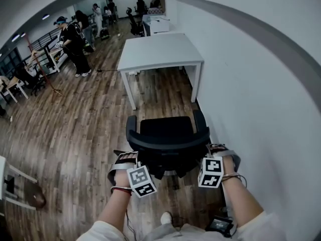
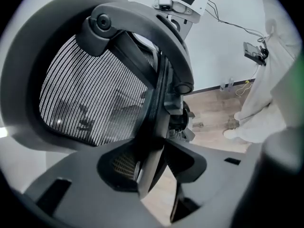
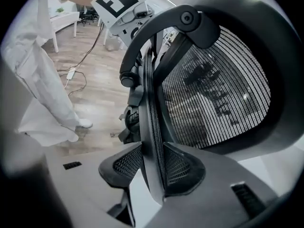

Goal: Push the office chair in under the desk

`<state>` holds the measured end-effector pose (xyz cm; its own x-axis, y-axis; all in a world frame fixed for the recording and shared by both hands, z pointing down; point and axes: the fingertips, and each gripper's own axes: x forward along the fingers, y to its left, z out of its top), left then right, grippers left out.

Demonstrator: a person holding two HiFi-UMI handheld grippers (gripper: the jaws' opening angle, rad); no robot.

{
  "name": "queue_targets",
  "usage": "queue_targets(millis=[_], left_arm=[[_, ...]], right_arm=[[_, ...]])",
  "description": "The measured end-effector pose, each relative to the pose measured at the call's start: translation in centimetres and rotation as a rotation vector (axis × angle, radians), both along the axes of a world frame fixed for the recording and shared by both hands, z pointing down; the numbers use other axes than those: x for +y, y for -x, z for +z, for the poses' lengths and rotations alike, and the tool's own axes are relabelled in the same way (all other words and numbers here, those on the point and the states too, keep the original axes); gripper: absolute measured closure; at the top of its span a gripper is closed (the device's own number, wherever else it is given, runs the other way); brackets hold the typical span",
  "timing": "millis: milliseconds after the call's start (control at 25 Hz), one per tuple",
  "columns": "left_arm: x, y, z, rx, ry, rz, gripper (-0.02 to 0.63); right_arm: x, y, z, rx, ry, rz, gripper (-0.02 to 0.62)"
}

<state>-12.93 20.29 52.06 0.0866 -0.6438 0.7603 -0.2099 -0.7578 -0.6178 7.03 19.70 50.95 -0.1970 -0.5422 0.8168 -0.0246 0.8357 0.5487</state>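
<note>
Count: one office chair point(image 1: 168, 139), black, with two armrests point(image 1: 131, 127) and a mesh backrest point(image 2: 90, 99). One white counter point(image 1: 160, 51) on four legs. Two grippers, each carrying one marker cube point(image 1: 141, 181). At the far end of the room stand several people point(image 1: 72, 39), too small to count with certainty, along with further furniture.

Markings: the only print that can be made out is the black-and-white square pattern on the cube faces. Nothing legible as a word or brand.

Position of the chair: it stands on the wooden floor point(image 1: 75, 129), close beside the white wall point(image 1: 251, 74) on the right. Its seat faces the counter and its backrest faces the person. It is near the counter's front edge but apart from it, with a strip of floor showing between them. No part of the seat lies under the counter top.

Grippers: the left gripper point(image 1: 131, 158) is at the backrest's left edge and the right gripper point(image 1: 214, 152) at its right edge, both at about the same height. In the left gripper view the backrest's frame runs between the two pads and the jaws are clamped on it. The right gripper view shows the same, with a pad pressed against each side of the frame.
</note>
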Motion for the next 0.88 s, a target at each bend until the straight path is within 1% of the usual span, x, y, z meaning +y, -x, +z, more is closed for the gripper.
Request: queue_targets(millis=[280, 480, 880], left_arm=[[-3.8, 0.7, 0.1, -0.003, 0.001, 0.012, 0.446], [-5.6, 1.1, 0.3, 0.001, 0.005, 0.027, 0.446], [-9.7, 1.2, 0.1, 0.001, 0.006, 0.038, 0.449]], right_arm=[[-3.6, 0.8, 0.2, 0.011, -0.001, 0.017, 0.443], [-5.3, 1.0, 0.3, 0.014, 0.001, 0.029, 0.443], [-9.6, 1.3, 0.1, 0.022, 0.01, 0.005, 0.443]])
